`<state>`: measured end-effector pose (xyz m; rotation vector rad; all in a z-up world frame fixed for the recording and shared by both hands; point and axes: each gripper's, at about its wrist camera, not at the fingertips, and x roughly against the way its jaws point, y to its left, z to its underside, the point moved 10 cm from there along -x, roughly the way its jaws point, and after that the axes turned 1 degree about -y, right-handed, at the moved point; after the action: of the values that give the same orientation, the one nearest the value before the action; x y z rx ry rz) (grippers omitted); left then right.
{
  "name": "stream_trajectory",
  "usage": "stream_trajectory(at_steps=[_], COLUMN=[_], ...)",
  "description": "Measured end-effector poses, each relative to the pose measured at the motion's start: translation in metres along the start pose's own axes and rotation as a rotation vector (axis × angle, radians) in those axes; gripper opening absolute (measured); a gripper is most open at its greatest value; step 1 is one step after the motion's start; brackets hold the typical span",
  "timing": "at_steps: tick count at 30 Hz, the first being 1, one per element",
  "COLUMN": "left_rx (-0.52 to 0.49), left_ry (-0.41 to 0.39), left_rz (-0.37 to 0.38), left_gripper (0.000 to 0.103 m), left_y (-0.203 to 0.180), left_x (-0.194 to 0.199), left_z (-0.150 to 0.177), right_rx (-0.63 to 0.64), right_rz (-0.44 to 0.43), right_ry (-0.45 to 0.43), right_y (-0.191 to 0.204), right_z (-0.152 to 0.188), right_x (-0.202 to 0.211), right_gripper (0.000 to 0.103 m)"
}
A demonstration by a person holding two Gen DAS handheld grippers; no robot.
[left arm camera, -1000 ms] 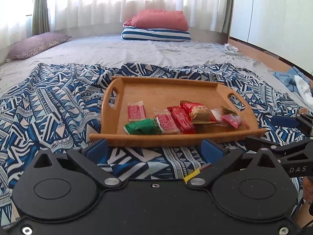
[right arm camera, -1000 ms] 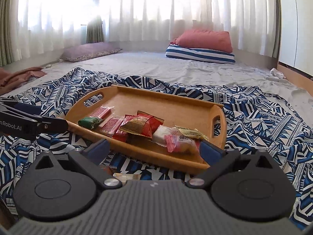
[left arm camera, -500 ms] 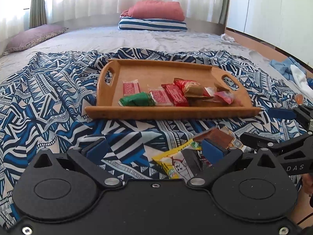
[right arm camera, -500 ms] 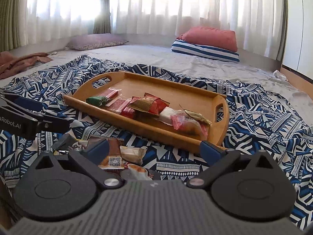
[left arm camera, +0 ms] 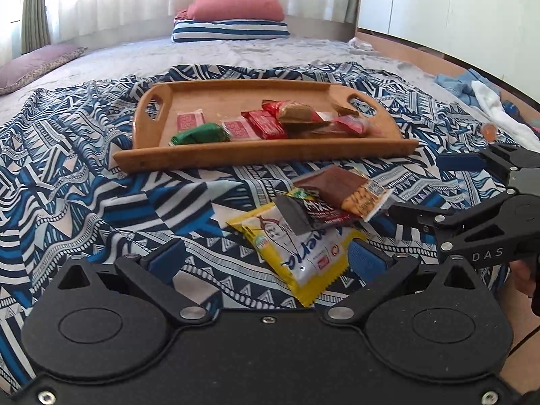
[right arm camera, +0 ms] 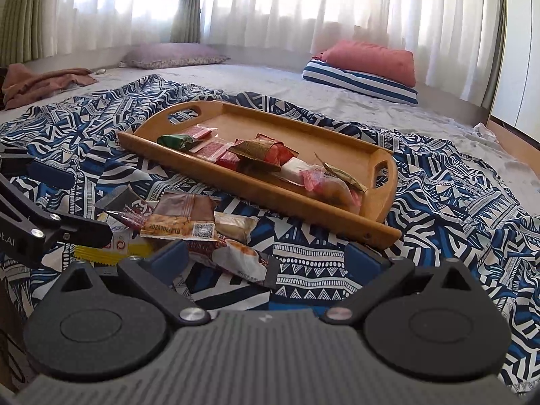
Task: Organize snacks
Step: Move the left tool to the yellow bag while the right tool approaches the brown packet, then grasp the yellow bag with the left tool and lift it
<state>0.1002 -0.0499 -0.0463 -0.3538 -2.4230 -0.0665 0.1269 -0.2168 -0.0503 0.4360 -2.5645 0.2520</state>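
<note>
Left wrist view — one tray (left arm camera: 263, 153), two spread claws — left claw (left arm camera: 266, 258), right claw (left arm camera: 435, 189)

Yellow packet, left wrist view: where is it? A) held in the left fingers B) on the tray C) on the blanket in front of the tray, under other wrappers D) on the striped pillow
C: the yellow packet lies on the blanket short of the tray, partly under a dark wrapper; neither gripper holds anything.
</note>
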Motion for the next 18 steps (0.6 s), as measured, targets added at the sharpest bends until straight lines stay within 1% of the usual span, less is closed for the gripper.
stream_trajectory(at_steps=[7,13,16,18], left_rx=[0.022,0.060,0.075,0.084], left_ry=[0.013,0.022,0.004,-0.006], left_rz=[0.027,0.015,-0.005,-0.008], left_gripper=[0.102,0.102,0.096,0.088], left_y=[-0.013,-0.022,-0.023,-0.023], left_x=[-0.011,-0.025,-0.029,-0.030], left_z=[0.000,-0.003,-0.007,-0.009], right_rx=[-0.014,-0.029,-0.040,-0.052], right_rz=[0.017,0.036,0.050,0.056], right_ry=[0.011,0.016,0.019,0.019], right_y=[-0.007,-0.016,-0.022,-0.024], right_z=[0.006,0.011,0.013,0.014], right_x=[0.004,0.018,0.021,0.021], right_gripper=[0.103,0.103,0.103,0.103])
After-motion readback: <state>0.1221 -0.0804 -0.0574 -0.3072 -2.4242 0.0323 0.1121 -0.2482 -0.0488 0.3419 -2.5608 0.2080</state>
